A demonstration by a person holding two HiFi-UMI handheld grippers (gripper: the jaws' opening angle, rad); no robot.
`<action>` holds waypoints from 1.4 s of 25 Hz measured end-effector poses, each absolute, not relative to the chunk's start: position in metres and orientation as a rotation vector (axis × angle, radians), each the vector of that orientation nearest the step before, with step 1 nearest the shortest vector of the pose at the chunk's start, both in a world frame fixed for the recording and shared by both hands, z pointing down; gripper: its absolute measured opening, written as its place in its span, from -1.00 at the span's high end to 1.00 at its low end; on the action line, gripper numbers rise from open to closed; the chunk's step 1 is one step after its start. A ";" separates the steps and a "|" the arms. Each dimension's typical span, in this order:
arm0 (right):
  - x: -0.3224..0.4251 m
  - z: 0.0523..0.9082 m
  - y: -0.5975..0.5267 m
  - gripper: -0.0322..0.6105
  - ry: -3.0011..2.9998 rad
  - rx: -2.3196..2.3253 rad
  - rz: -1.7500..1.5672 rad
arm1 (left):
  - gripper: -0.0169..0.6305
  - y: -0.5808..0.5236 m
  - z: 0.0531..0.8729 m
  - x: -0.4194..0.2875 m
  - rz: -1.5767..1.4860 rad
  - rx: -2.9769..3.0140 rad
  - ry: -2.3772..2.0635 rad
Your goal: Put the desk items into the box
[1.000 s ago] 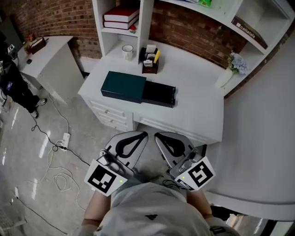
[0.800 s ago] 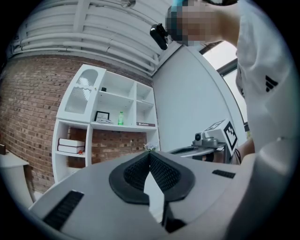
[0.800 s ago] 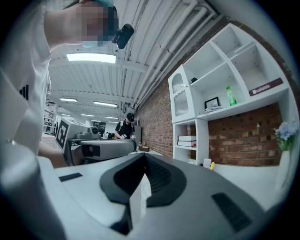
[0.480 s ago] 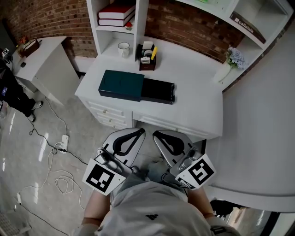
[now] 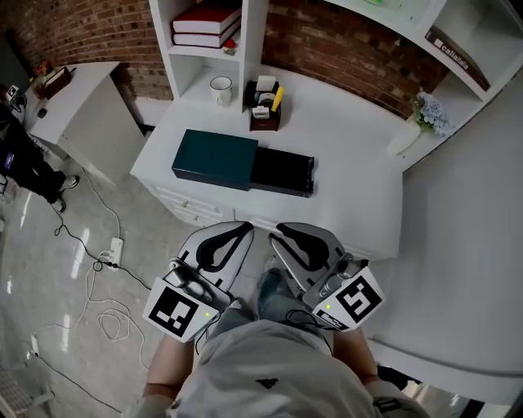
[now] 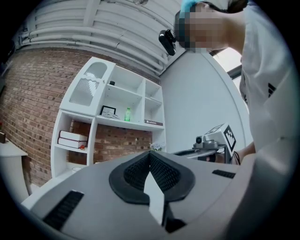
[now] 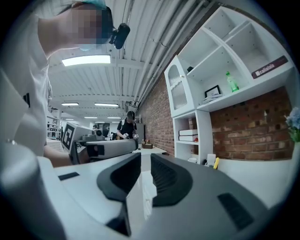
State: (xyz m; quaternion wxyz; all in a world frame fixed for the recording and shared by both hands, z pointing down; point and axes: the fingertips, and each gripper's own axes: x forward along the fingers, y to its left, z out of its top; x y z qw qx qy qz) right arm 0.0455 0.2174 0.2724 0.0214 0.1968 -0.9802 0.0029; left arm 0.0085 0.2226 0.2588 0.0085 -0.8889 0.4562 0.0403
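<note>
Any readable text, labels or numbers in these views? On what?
"calla…": white lettering on the brown sign, top right in the head view; the rest is blurred.
Framed card left of the green bottle: print too small to read.
Green bottle, red books: nothing legible.

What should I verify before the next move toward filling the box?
1. Box open: ok, black tray slid out of the teal box.
2. Tray empty: cannot tell, its inside is dark.
3. Left gripper free: ok, jaws together, nothing held.
4. Right gripper free: ok, jaws have just been opening, narrow gap, nothing between them.
5. Items within reach: not ok, organizer and mug stand at the desk's back, grippers at its front edge.
</note>
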 end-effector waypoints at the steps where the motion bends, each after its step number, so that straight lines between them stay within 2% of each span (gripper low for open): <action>1: 0.044 0.272 0.209 0.71 -3.038 0.598 0.001 | 0.91 0.215 0.259 0.009 0.120 -2.773 1.432; 19: 0.063 0.263 0.065 0.71 -3.081 0.444 0.013 | 0.91 0.076 0.250 0.030 0.085 -2.670 1.598; 35: 0.072 0.279 0.021 0.70 -3.107 0.393 0.092 | 0.91 0.043 0.258 0.042 0.015 -2.608 1.662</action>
